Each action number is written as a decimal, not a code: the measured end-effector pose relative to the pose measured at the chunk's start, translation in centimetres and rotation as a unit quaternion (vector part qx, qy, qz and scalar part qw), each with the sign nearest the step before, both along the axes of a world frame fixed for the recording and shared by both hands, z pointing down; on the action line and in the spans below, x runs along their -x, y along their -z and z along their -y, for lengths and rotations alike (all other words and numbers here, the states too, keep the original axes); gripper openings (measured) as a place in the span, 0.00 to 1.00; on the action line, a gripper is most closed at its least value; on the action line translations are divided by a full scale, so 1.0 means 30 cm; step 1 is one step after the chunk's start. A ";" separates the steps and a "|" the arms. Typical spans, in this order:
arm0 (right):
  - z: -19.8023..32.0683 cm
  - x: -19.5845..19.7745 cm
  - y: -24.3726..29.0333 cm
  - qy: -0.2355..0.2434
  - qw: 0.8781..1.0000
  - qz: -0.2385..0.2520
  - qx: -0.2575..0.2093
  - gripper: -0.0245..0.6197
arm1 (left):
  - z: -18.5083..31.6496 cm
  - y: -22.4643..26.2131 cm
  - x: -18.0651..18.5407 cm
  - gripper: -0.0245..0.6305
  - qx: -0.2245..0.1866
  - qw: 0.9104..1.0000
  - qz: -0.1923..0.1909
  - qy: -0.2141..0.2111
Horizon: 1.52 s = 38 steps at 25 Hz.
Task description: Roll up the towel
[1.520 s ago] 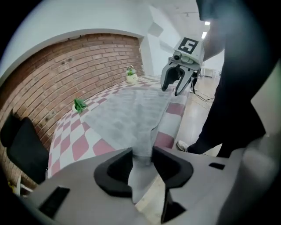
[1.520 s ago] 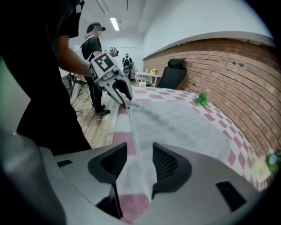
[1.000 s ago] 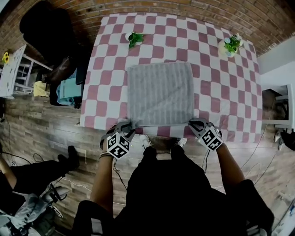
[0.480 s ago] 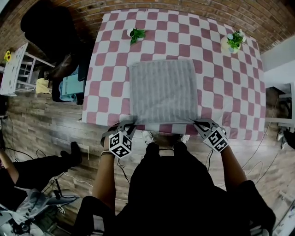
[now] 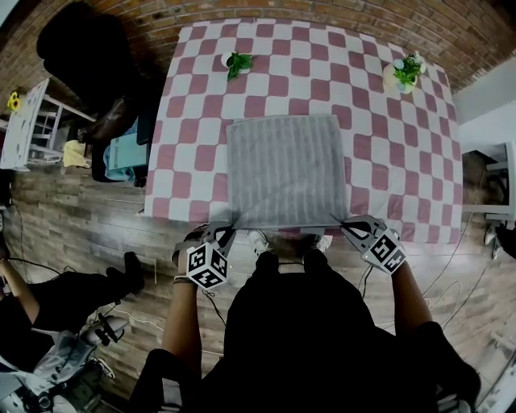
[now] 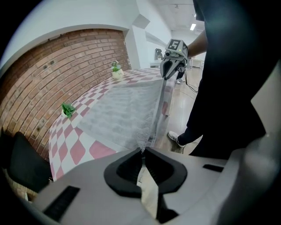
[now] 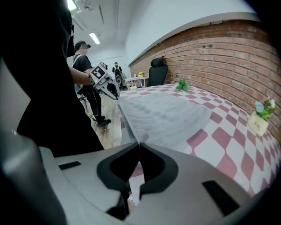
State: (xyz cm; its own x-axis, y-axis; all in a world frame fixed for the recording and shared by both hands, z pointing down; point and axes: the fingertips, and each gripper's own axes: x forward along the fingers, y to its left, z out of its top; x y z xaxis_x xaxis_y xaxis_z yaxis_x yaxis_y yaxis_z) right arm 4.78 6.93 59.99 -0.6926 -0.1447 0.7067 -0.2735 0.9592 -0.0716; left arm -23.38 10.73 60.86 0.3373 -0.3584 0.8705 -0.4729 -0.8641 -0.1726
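Towel [image 5: 284, 169] near edge newly raised, corners tight in just-closed left hand-held gripper [image 5: 231, 227], right hand-held gripper [image 5: 343, 221].

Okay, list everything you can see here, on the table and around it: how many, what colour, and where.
towel: one, grey, spread mid-table
tablecloth: one, pink-and-white checked, covering the table
potted plants: two, green, far left and far right of the table
chair: one, black, beside the table's far left
brick wall: one, red-brown, behind the table
floor: one, brown wood, around the table
left gripper: one, grey, jaws just been closing, pinching the towel's near left corner
right gripper: one, grey, shut on the near right corner
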 end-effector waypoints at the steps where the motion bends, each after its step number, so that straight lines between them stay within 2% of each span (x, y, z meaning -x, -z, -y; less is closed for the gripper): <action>1: 0.006 0.003 0.014 -0.002 1.000 0.003 -0.006 0.05 | 0.010 0.016 0.005 0.08 -0.006 1.000 0.001 -0.002; 8: 0.166 0.035 0.099 -0.002 0.996 0.001 -0.089 0.05 | 0.188 0.104 0.043 0.08 -0.059 0.998 0.012 0.001; 11: 0.242 0.047 0.131 0.005 0.994 0.001 -0.111 0.05 | 0.243 0.122 0.047 0.08 -0.065 0.998 0.019 -0.005; 17: 0.238 0.024 0.119 0.020 0.995 -0.009 -0.100 0.05 | 0.140 0.050 -0.007 0.08 -0.031 0.999 0.020 -0.030; 21: 0.205 0.015 0.061 0.011 0.996 -0.011 -0.086 0.05 | 0.070 0.011 -0.041 0.09 -0.042 0.998 0.024 -0.031; 22: 0.201 0.016 0.051 0.009 0.996 -0.010 -0.083 0.05 | 0.054 -0.003 -0.051 0.12 -0.043 0.998 0.030 -0.038; 23: 0.198 0.018 0.044 0.009 0.997 -0.009 -0.081 0.05 | 0.036 -0.023 -0.062 0.19 -0.040 0.997 0.038 -0.048; 24: 0.196 0.019 0.039 0.009 0.997 -0.008 -0.079 0.05 | 0.018 -0.045 -0.070 0.31 -0.037 0.996 0.050 -0.061; 27: 0.194 0.017 0.032 0.011 0.997 -0.007 -0.076 0.05 | -0.010 -0.111 -0.080 0.48 -0.038 0.989 0.101 -0.098; 30: 0.193 0.013 0.036 0.014 0.997 -0.008 -0.079 0.05 | -0.001 -0.148 -0.075 0.45 -0.055 0.981 0.150 -0.114; 31: 0.193 0.011 0.038 0.015 0.997 -0.009 -0.081 0.05 | 0.009 -0.147 -0.074 0.40 -0.063 0.979 0.159 -0.113; 32: 0.194 0.010 0.039 0.016 0.996 -0.009 -0.083 0.05 | 0.017 -0.143 -0.074 0.29 -0.067 0.978 0.164 -0.110; 34: 0.194 0.005 0.042 0.017 0.996 -0.010 -0.085 0.05 | 0.019 -0.133 -0.073 0.22 -0.055 0.981 0.157 -0.104; 37: 0.187 -0.002 0.049 0.022 0.997 -0.008 -0.079 0.05 | 0.002 -0.108 -0.074 0.10 -0.018 0.990 0.112 -0.089; 38: 0.182 -0.003 0.052 0.025 0.997 -0.007 -0.076 0.05 | -0.002 -0.094 -0.072 0.10 -0.006 0.992 0.096 -0.084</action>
